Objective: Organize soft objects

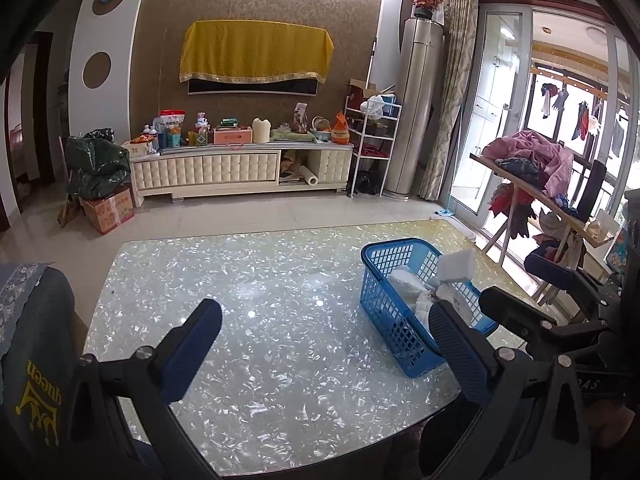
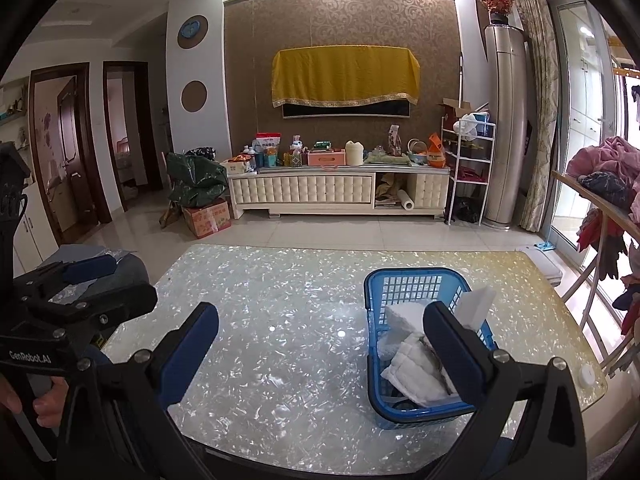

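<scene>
My left gripper point(image 1: 326, 324) & right gripper point(image 2: 320, 326): jaws wide apart, nothing held, blue textured pads over the glossy pearl-fleck table point(image 2: 280, 360). Blue lattice plastic basket point(image 2: 374, 354) sits on the table's right side w/ white quilted cloths point(image 2: 416, 368) & a foam block point(image 2: 478, 306) inside. Beyond, tufted cream TV cabinet point(image 2: 304, 190).

Left wrist view: looks forward along its two fingers point(image 1: 208, 316), low over the near edge of the table point(image 1: 240, 280), facing the far wall. Basket point(image 1: 384, 300) sits just behind the right-hand finger.

Right wrist view: same heading, placed further right; basket point(image 2: 412, 280) again behind its right-hand finger point(image 2: 444, 328).

Each camera catches the other gripper at its frame edge. Shared: table, basket, TV cabinet point(image 2: 340, 190), yellow cloth point(image 1: 256, 50).
</scene>
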A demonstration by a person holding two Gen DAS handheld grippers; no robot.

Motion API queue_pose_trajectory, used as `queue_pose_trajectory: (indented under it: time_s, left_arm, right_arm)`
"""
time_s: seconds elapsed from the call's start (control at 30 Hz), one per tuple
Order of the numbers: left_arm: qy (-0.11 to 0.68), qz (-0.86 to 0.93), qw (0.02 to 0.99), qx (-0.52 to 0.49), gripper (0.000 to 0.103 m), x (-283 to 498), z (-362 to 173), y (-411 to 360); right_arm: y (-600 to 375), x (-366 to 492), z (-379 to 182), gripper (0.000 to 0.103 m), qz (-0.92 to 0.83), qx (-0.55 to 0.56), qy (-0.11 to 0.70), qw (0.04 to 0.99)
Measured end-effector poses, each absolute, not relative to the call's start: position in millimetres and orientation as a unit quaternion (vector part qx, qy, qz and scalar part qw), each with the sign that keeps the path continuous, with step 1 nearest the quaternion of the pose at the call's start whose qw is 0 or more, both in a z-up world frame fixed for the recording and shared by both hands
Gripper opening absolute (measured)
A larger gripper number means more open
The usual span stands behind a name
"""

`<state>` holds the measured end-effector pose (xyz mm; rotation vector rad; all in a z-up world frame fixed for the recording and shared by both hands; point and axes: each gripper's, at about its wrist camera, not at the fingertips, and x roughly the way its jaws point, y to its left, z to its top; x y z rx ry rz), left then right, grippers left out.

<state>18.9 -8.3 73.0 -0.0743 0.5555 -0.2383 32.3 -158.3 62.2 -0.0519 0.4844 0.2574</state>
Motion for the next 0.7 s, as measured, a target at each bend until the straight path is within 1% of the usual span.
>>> queue_pose_trajectory:
  time_s: [0.7]
  left_arm:
    - [0.274,-0.119,0.954,-0.025,0.103,14.5,73.2,-12.2]
  right_arm:
    - [-155.3,28.1,64.0,0.103,0.125,-0.023,0.236,0.964]
